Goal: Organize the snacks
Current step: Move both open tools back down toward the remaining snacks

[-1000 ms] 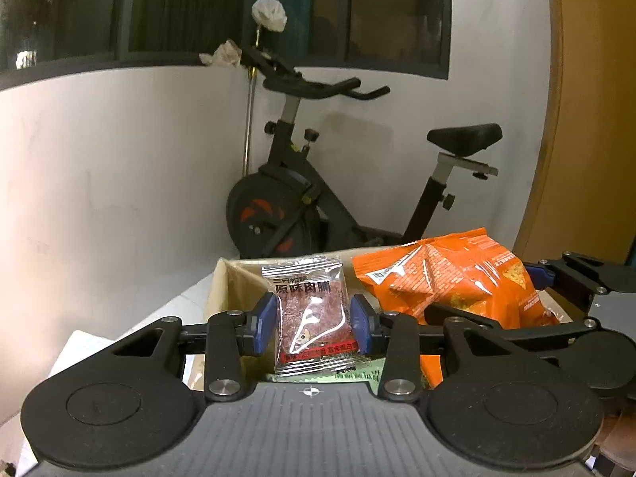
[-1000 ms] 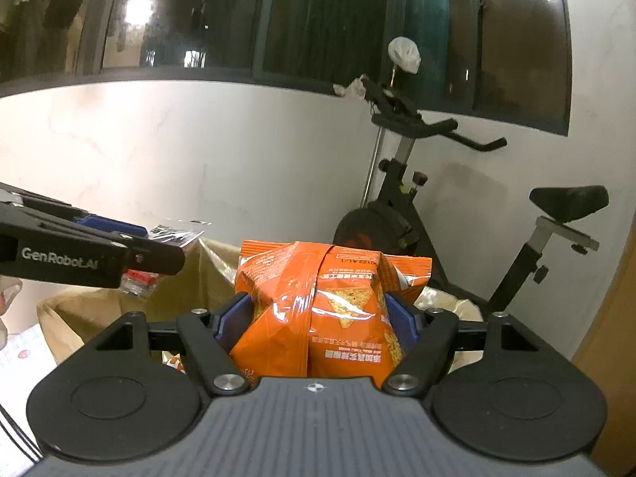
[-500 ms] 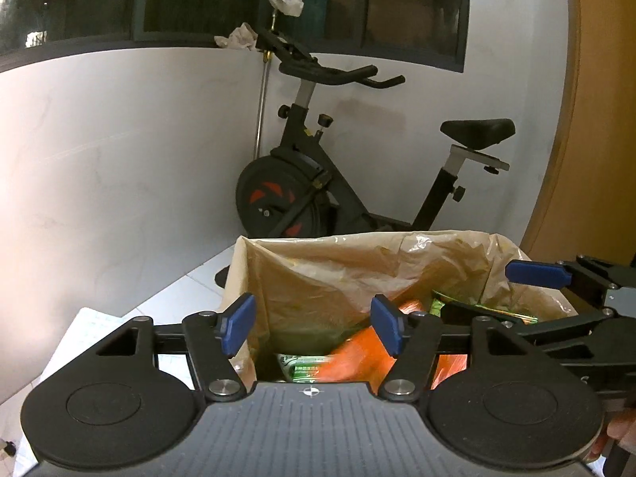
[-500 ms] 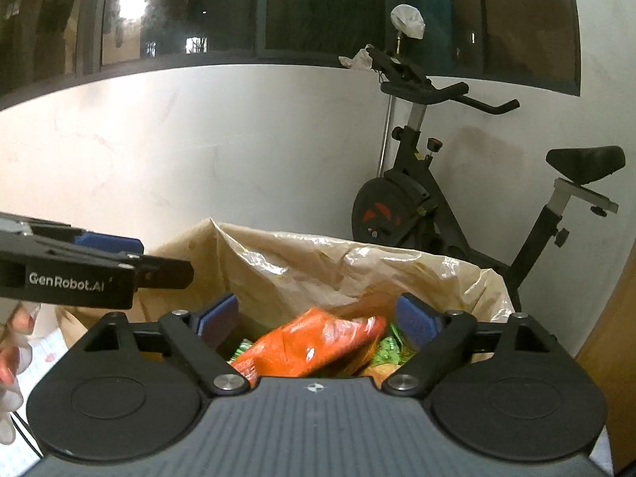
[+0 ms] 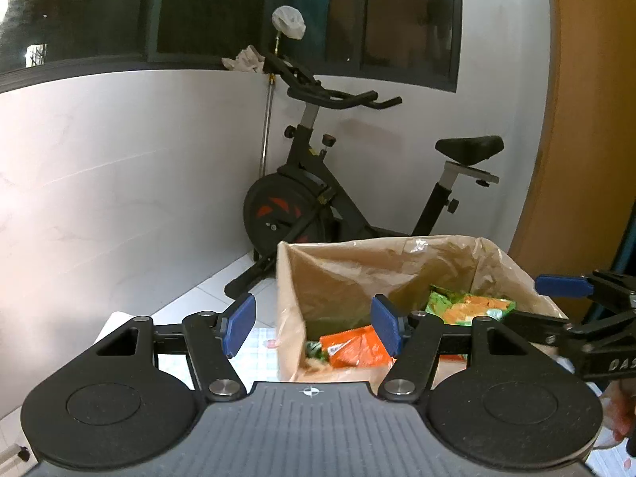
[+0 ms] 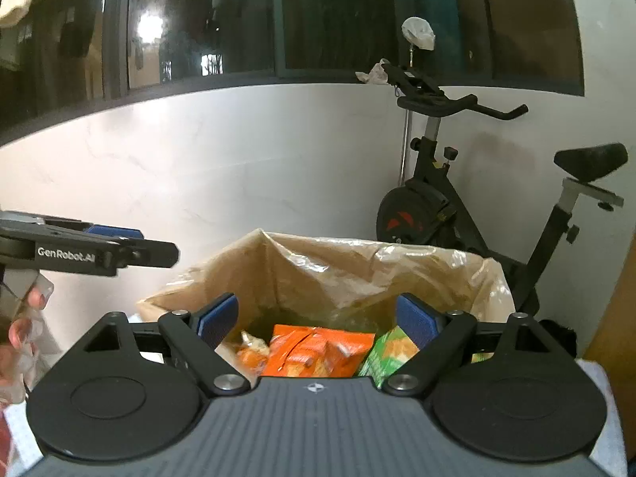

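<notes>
The main hazard is judged to lie at the thin, crumpled liner of the box (image 6: 357, 274): its rim stands loose and uneven, and it could be snagged and dragged over by a fingertip of either tool if one were swung low across it on the way to another packet. A second risk is seen in the two tools working side by side at the box, the right gripper (image 5: 568, 298) reaching over its right rim; a knock between them could be caused by a careless crossing. The packets inside the box are piled loosely, so a further one dropped on top might slide toward the rim. The left gripper (image 5: 312, 324) is held just before the box's near left corner with its jaws parted, nothing clasped or touched between them. The right gripper (image 6: 316, 318) is spread wider before the near rim, likewise empty. The orange snack bag (image 6: 318, 351) lies inside the box, beside a green packet (image 6: 391, 351).
</notes>
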